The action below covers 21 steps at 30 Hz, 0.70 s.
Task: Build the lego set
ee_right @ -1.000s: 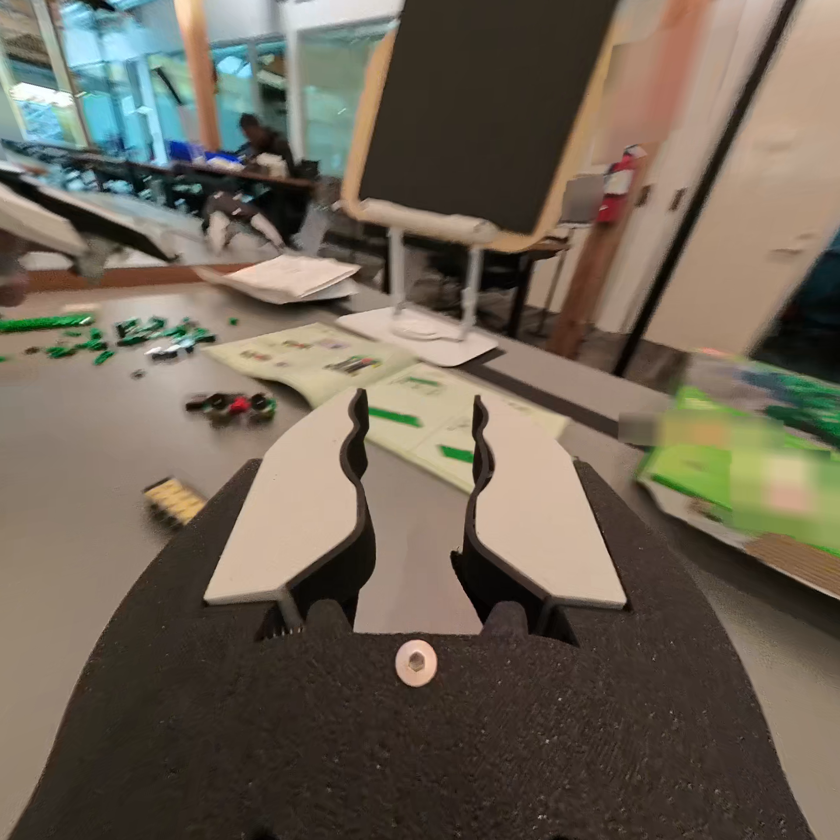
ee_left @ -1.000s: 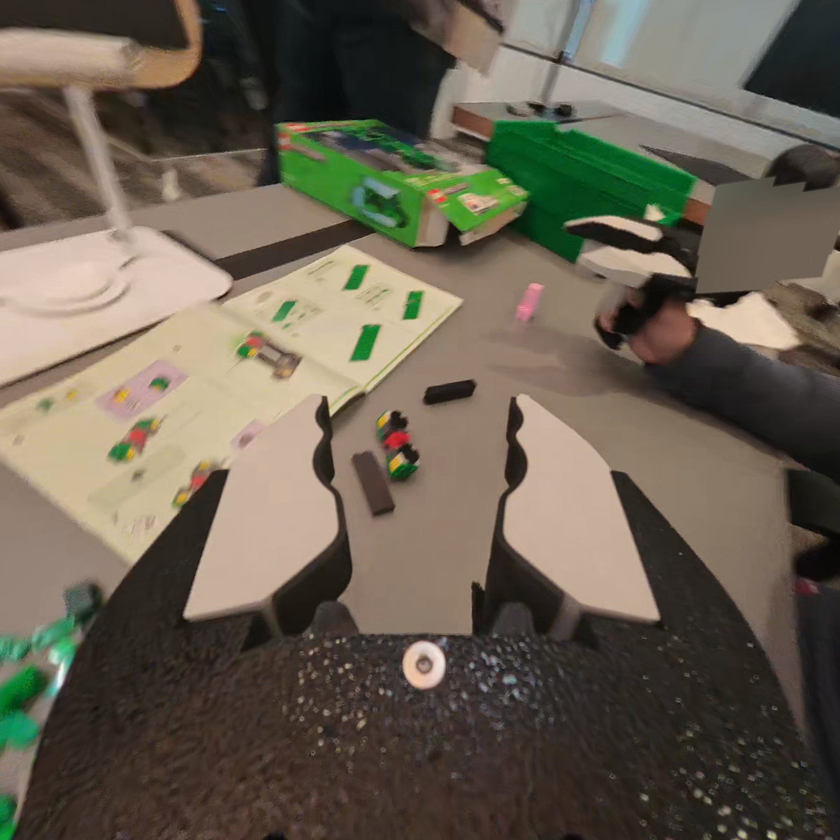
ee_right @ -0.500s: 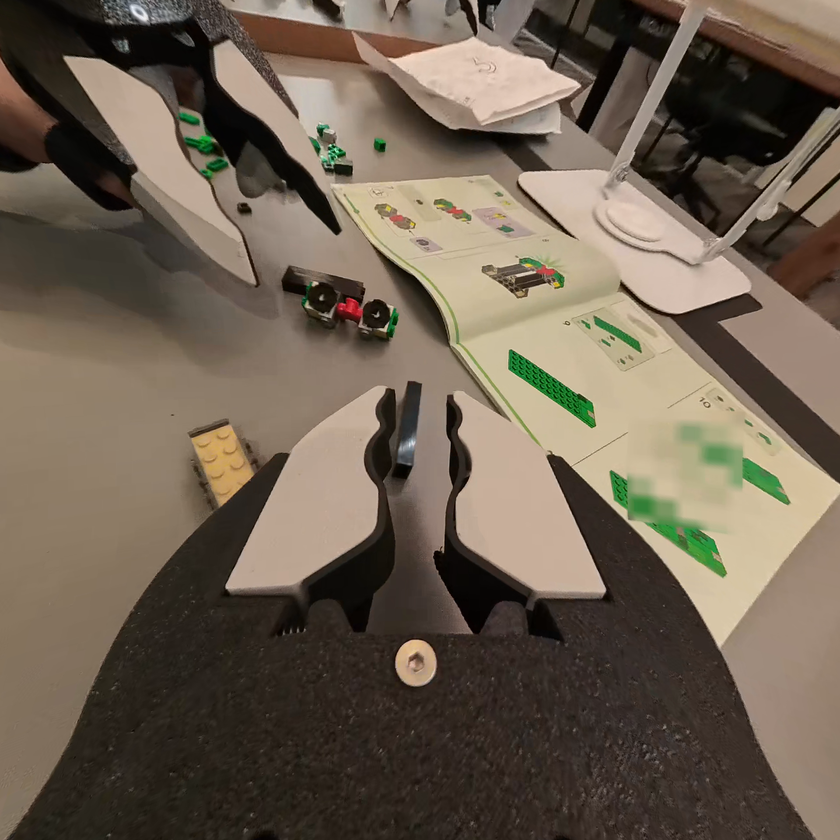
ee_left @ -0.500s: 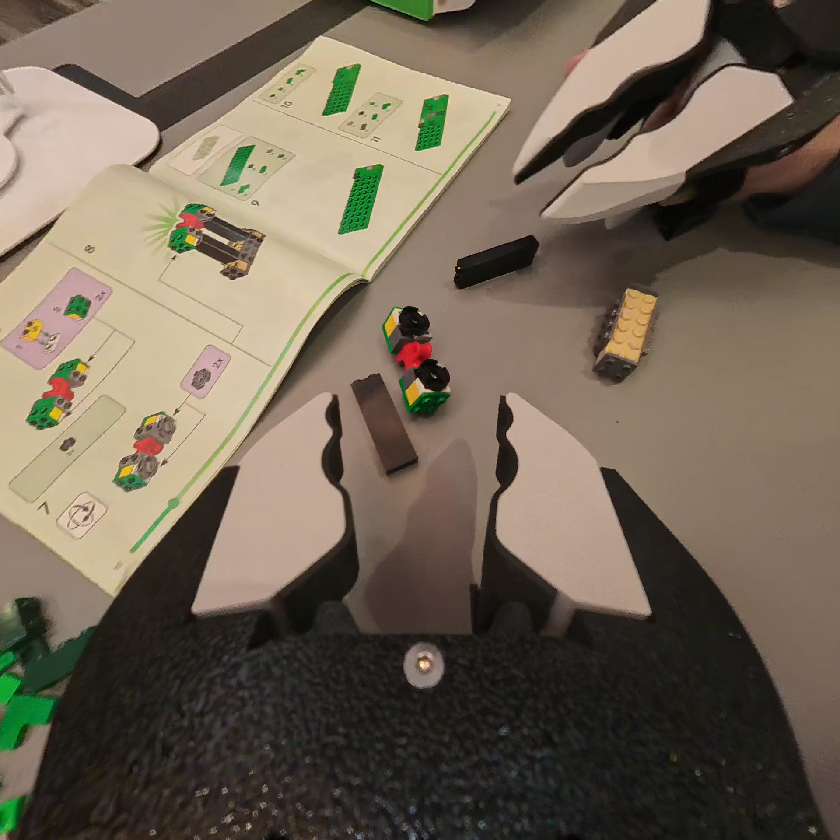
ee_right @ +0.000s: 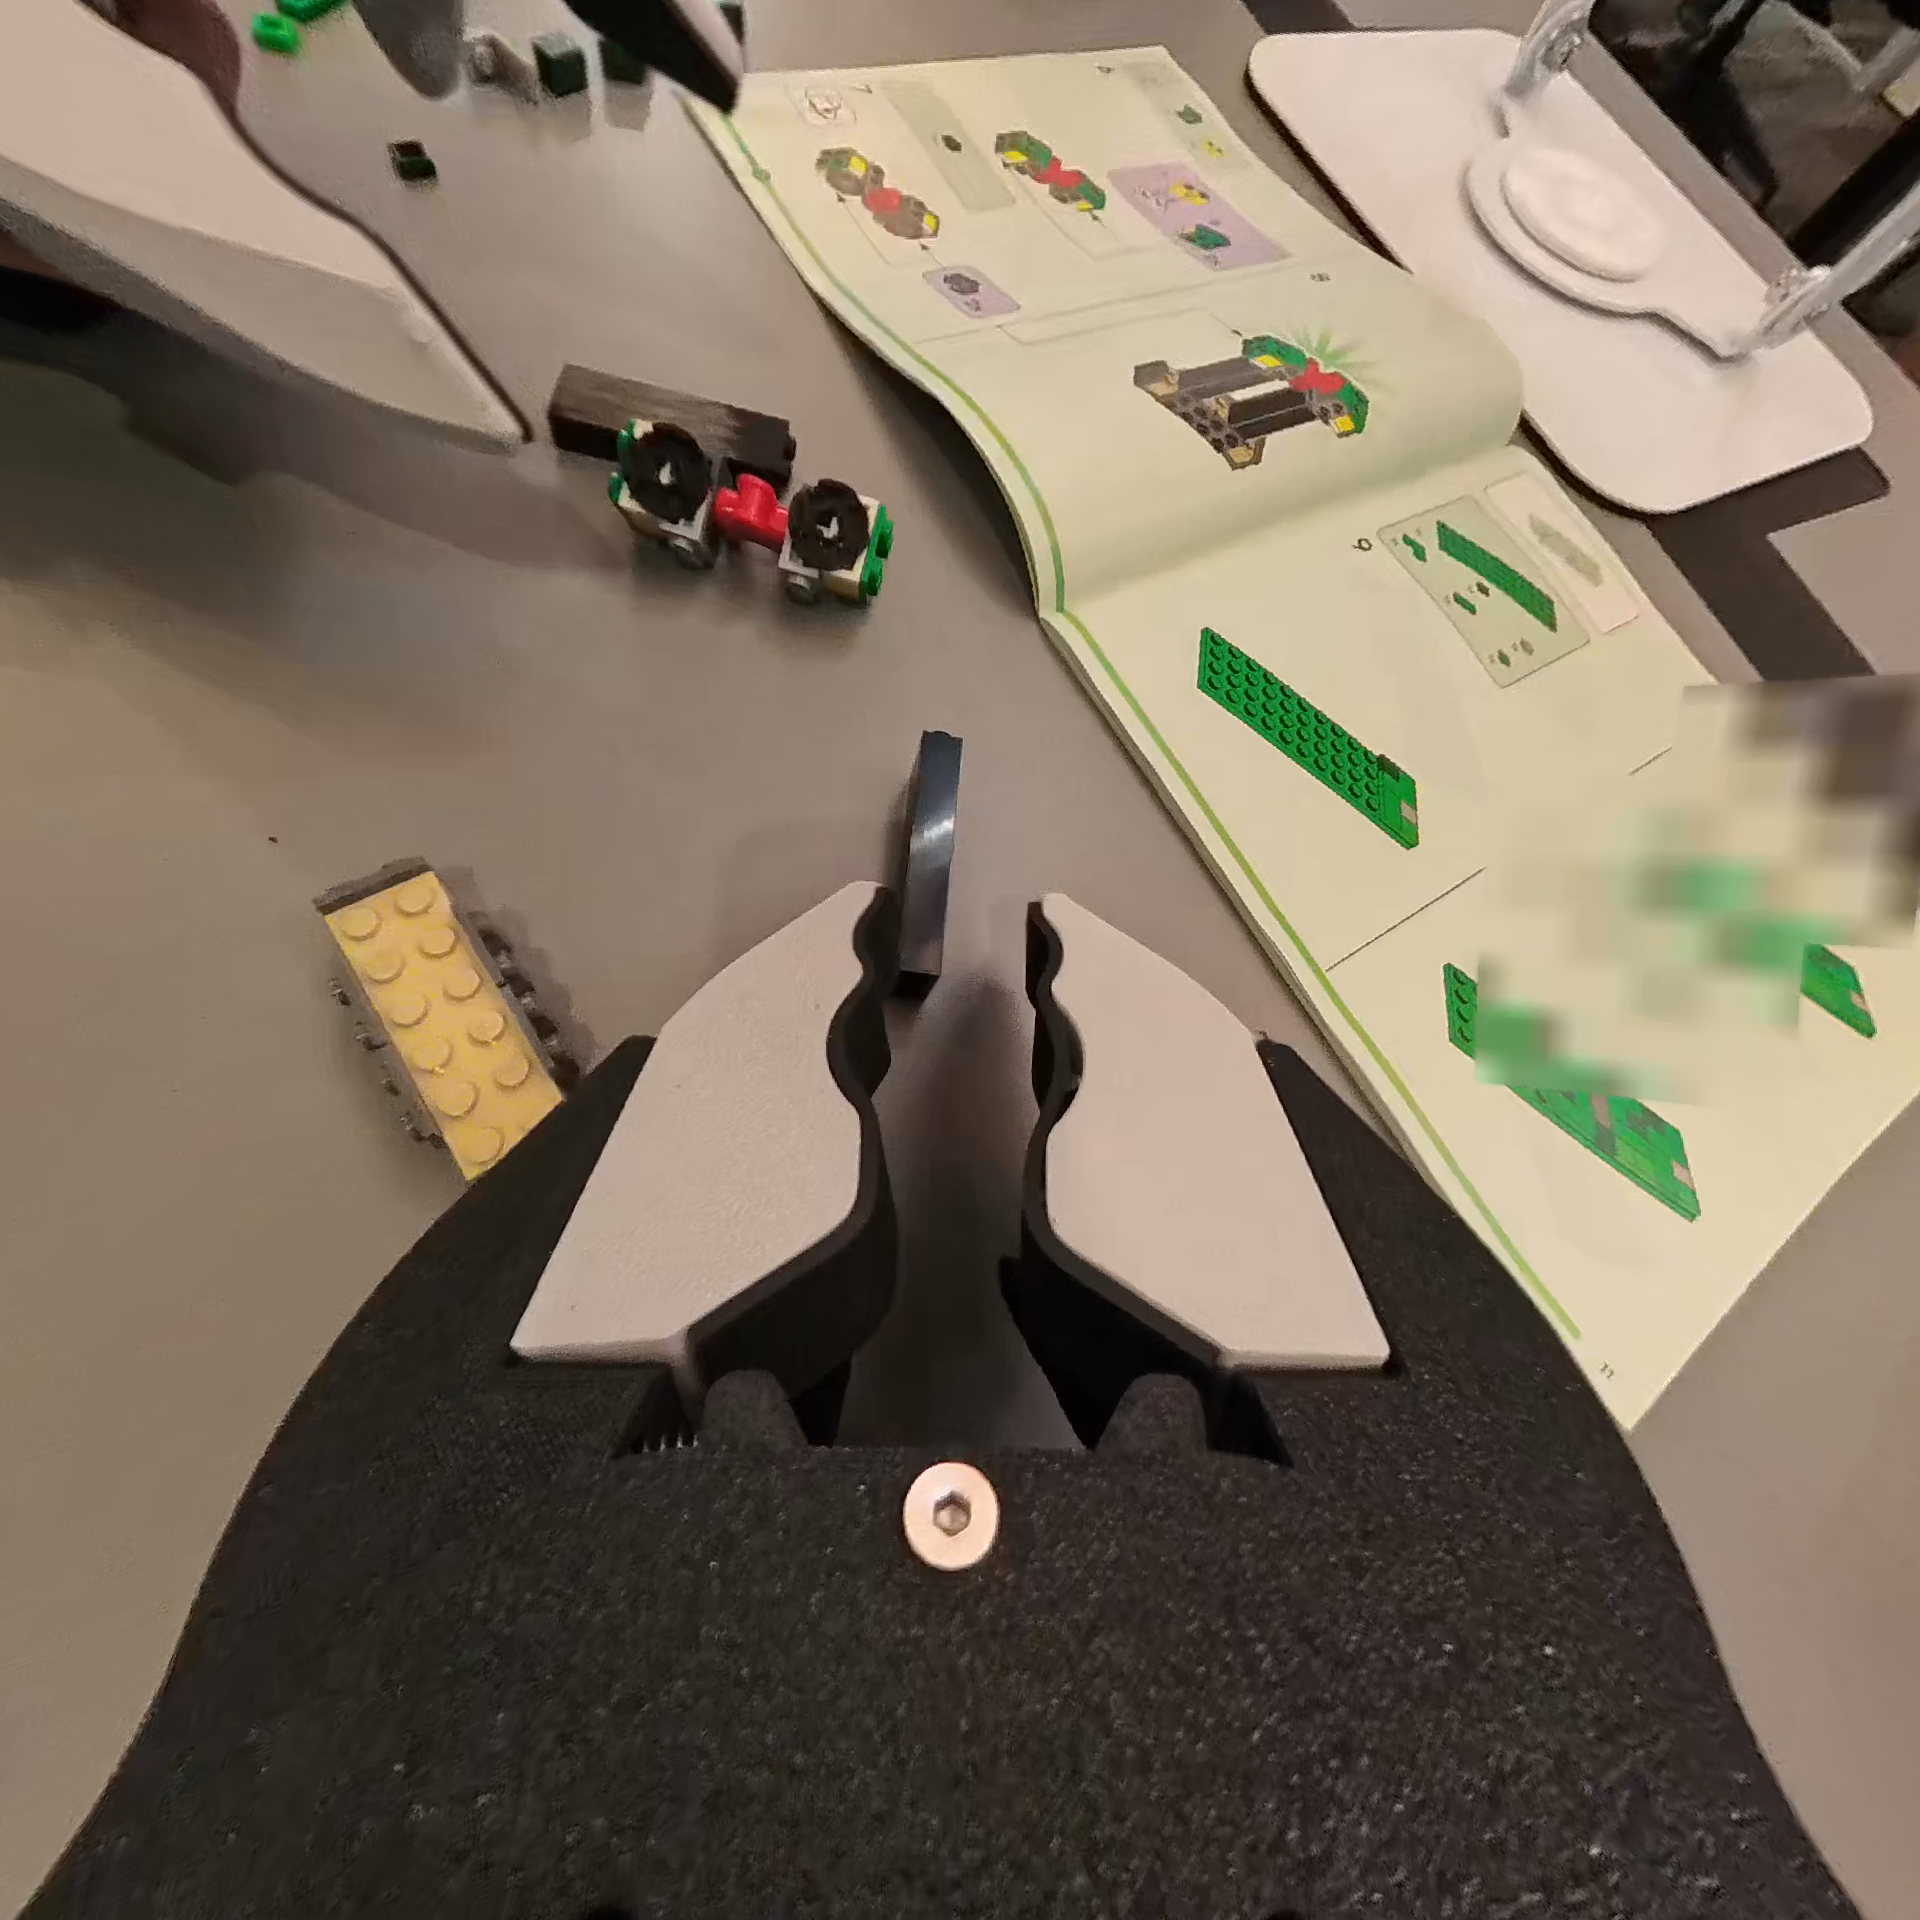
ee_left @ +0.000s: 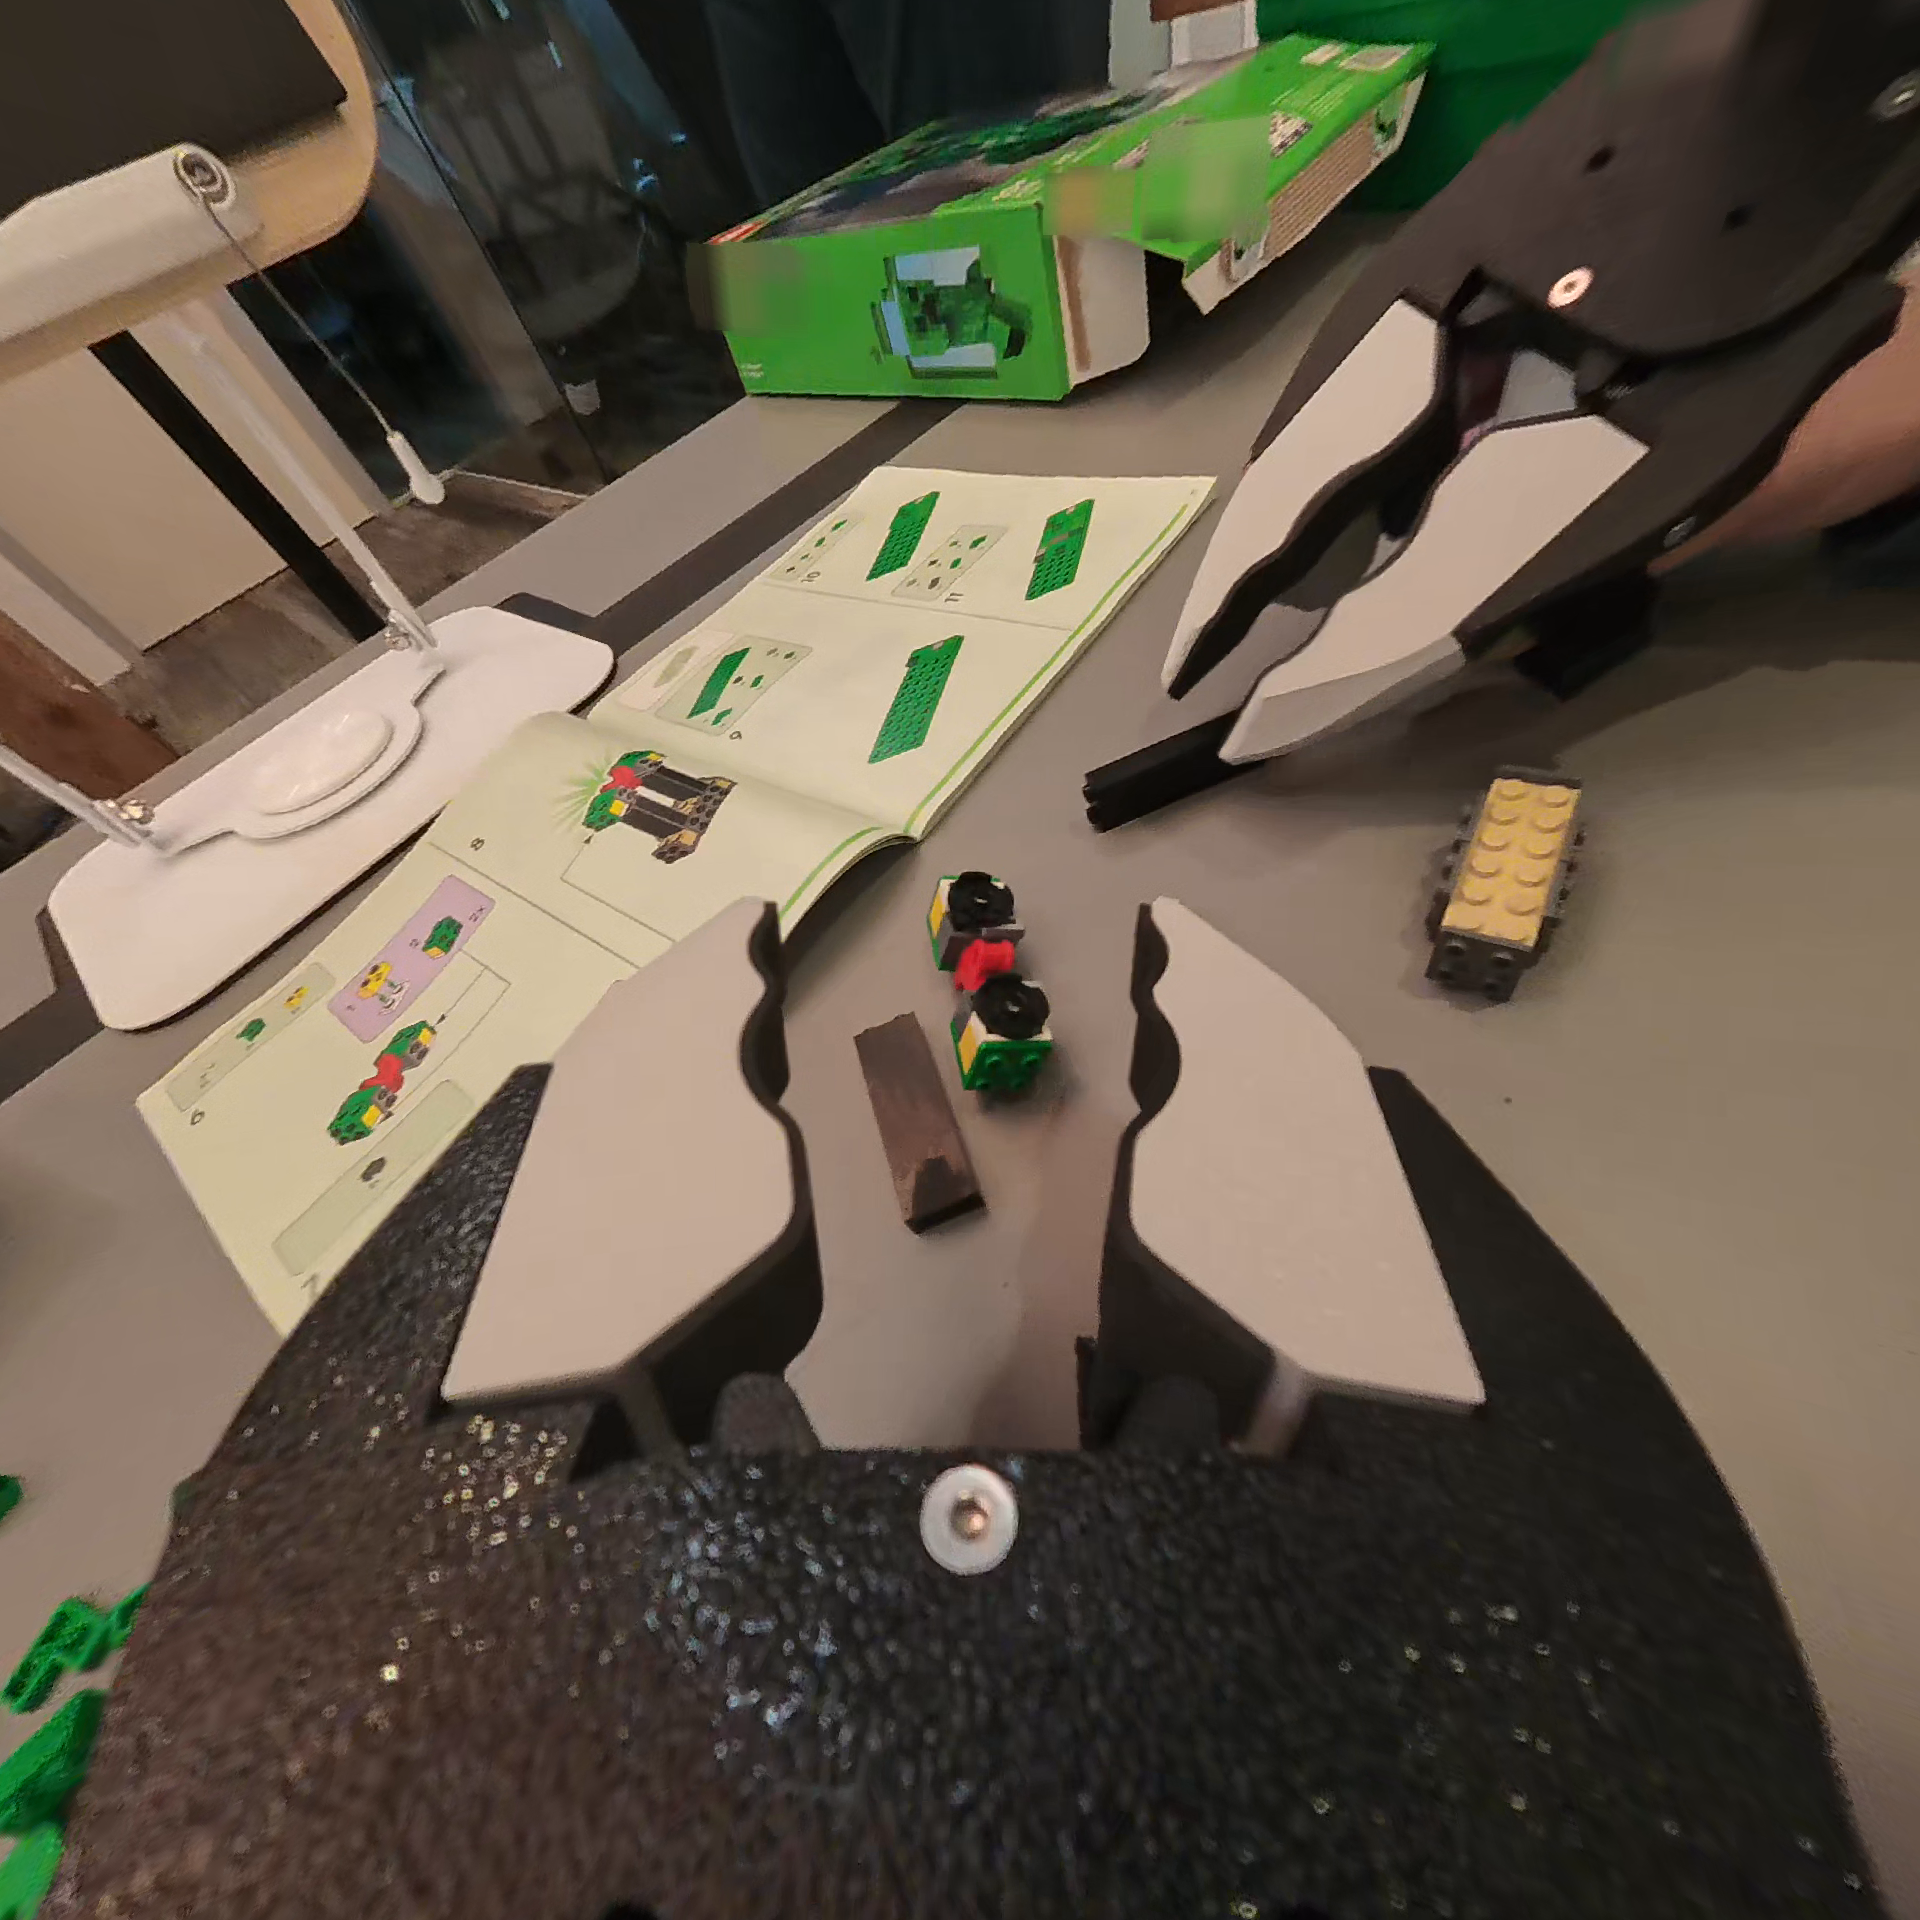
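Within the last half second the right gripper [ee_right: 956, 935] has dropped over the black bar [ee_right: 928, 862], fingers narrowly parted and not yet clamped, while the left gripper [ee_left: 951, 935], wide open and empty, has closed in on the wheel piece [ee_left: 989, 992], so pickup looks imminent.

Each hand-held gripper [ee_left: 961, 1029]: black speckled body, grey fingers [ee_right: 727, 1122], silver screw.

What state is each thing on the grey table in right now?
Left hand-held gripper: open, empty.
Right hand-held gripper: open, long black brick at its left fingertip.
Green-lined paper instruction booklet: open, flat.
Green cardboard box: end flap open.
Green-and-red wheeled subassembly: assembled, loose.
Dark flat tile: loose.
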Available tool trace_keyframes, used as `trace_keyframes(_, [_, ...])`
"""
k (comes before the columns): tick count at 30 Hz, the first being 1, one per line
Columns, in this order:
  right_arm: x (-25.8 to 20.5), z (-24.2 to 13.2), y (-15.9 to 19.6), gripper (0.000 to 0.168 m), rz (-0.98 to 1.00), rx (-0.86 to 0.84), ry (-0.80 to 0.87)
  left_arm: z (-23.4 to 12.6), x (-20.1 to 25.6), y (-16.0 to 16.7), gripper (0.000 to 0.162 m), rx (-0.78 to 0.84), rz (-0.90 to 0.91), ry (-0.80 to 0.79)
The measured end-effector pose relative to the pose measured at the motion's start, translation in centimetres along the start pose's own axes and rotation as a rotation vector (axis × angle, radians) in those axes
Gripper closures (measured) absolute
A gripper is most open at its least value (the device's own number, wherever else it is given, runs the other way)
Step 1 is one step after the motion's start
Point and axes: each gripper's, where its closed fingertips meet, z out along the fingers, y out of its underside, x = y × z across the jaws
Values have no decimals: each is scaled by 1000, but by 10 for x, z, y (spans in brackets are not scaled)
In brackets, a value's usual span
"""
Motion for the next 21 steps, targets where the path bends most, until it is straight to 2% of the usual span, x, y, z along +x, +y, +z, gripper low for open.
trace_keyframes(3, [3,0,4,160,47,-24,-2,-3,2,-6,98,46,-38,36])
trace_keyframes(9, [4,-1,4,160,63,-19,-3,-13,4,-18,101,149,-111,88])
trace_keyframes(11, [9,-8,-6,160,18,67,65,-15,6,-22,101,174,-125,97])
trace_keyframes(15, [3,-42,-48,160,-191,434,186,-15,15,-40,104,260,-197,122])
trace_keyframes(18, [-3,-56,-63,160,-339,521,295,-12,25,-55,104,336,-282,152])
trace_keyframes(21, [-11,-65,-71,160,-458,574,378,-8,22,-66,101,445,-479,127])
